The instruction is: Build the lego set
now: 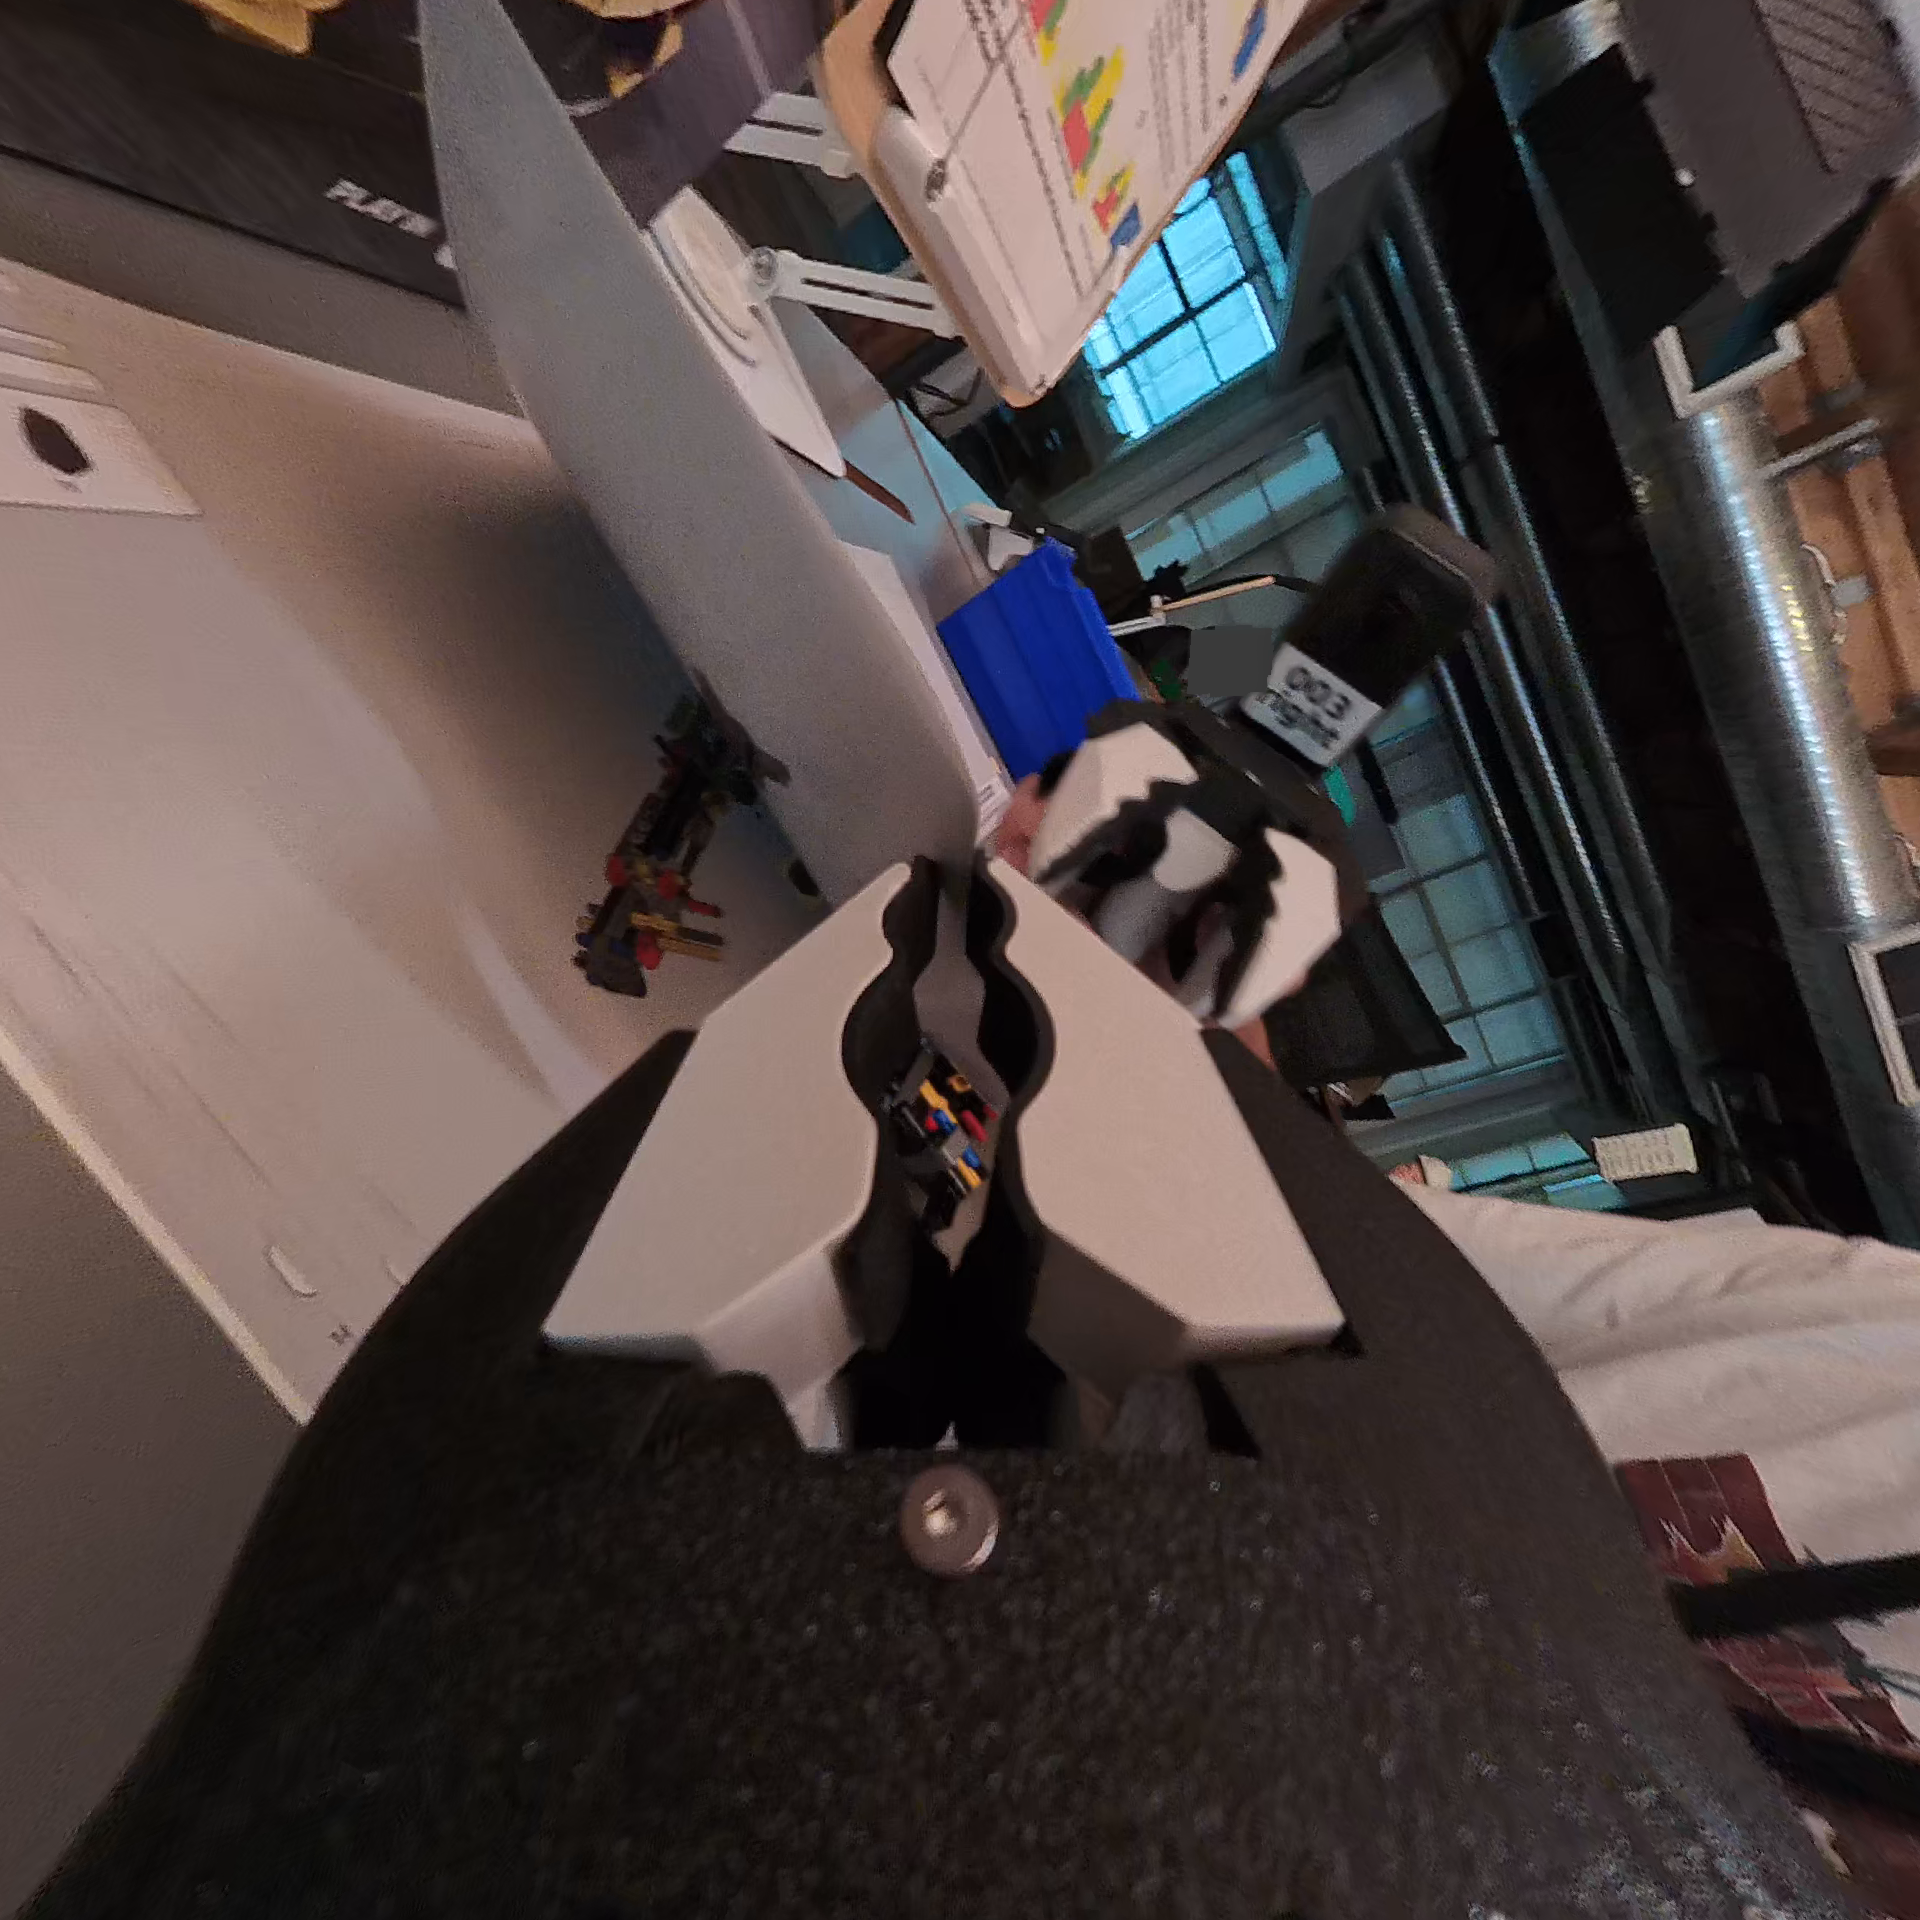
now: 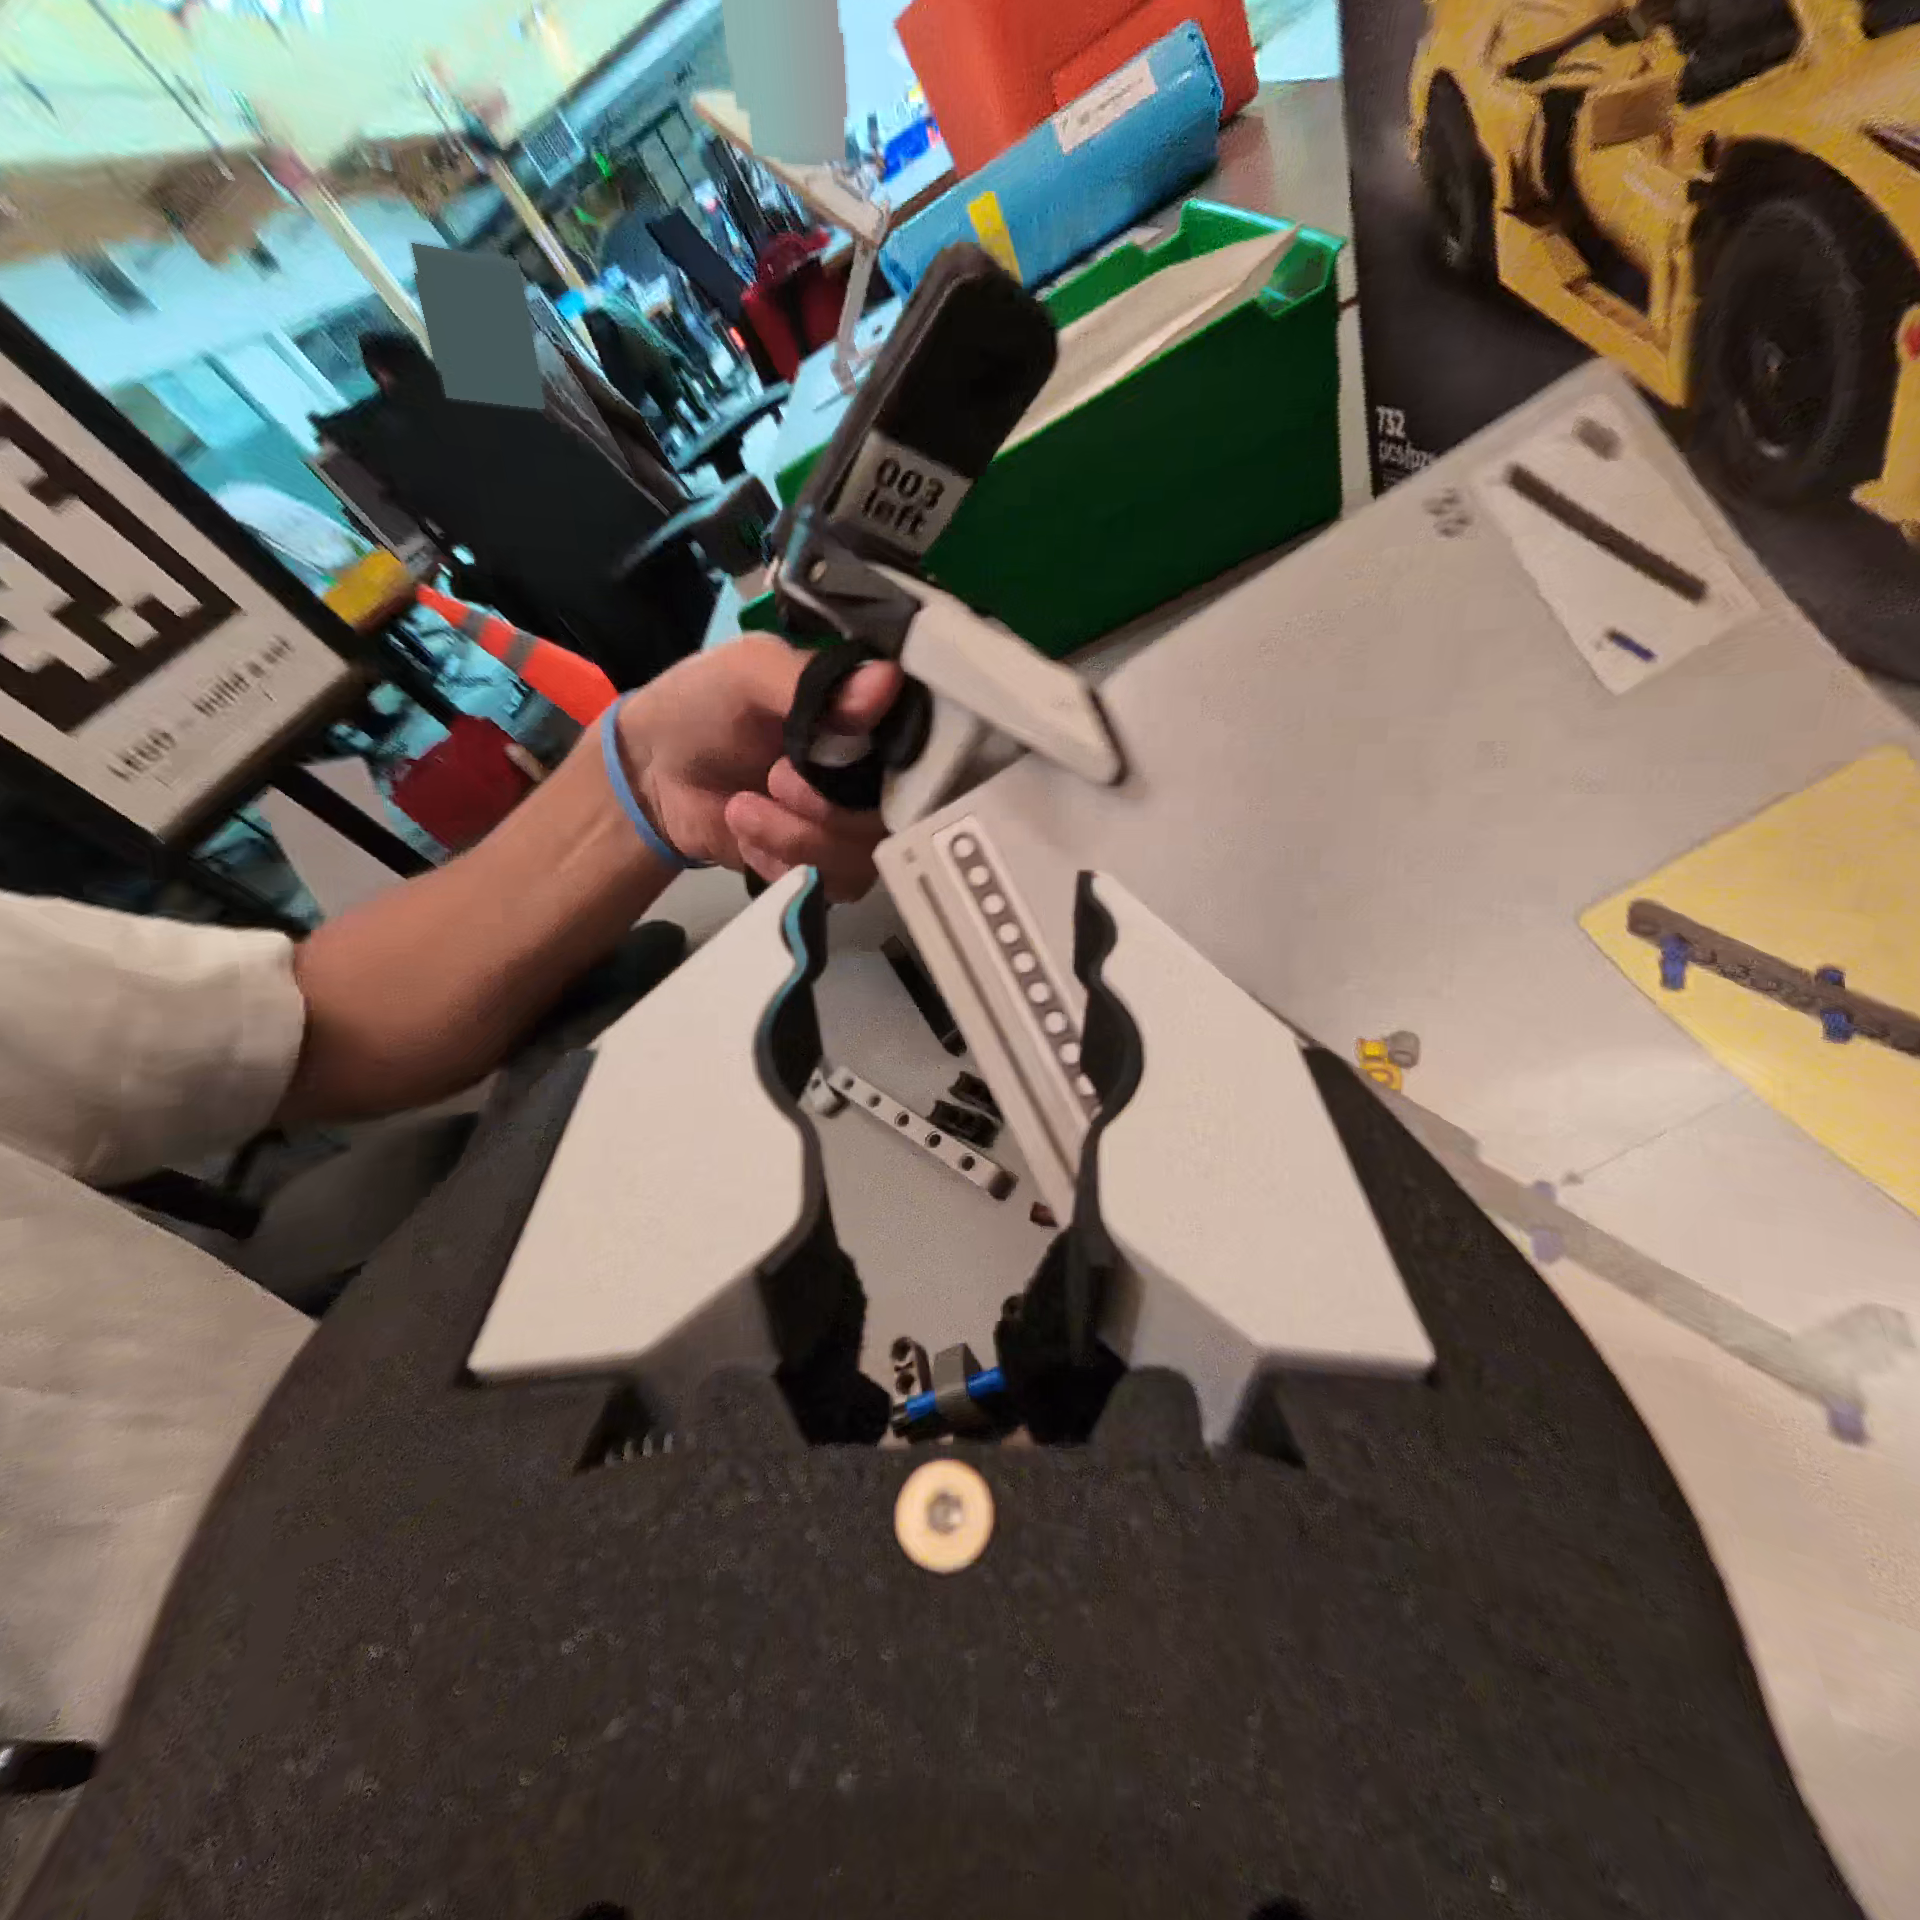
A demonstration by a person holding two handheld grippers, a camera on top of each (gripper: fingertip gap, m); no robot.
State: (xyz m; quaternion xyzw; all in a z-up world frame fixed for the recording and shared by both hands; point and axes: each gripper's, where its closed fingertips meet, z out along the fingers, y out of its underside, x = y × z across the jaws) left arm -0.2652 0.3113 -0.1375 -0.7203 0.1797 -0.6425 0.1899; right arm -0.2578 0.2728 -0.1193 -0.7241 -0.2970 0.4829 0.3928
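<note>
Gripping a thin grey page [image 1: 951, 1003] between nearly closed jaws: left gripper [image 1: 948, 883], raised off the table [image 1: 260, 831]. Right gripper [image 2: 945, 899]: jaws apart, empty. Partial lego build [image 1: 665, 873]: on table, well apart. Loose grey beam [image 2: 914, 1127]: on instruction sheet [image 2: 1299, 790].

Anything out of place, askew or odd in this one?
One thing: the left gripper is shut on a lifted instruction booklet page, not on a brick; it is probably turning the page. The right gripper is open and empty. Nothing looks spilled or damaged.
</note>
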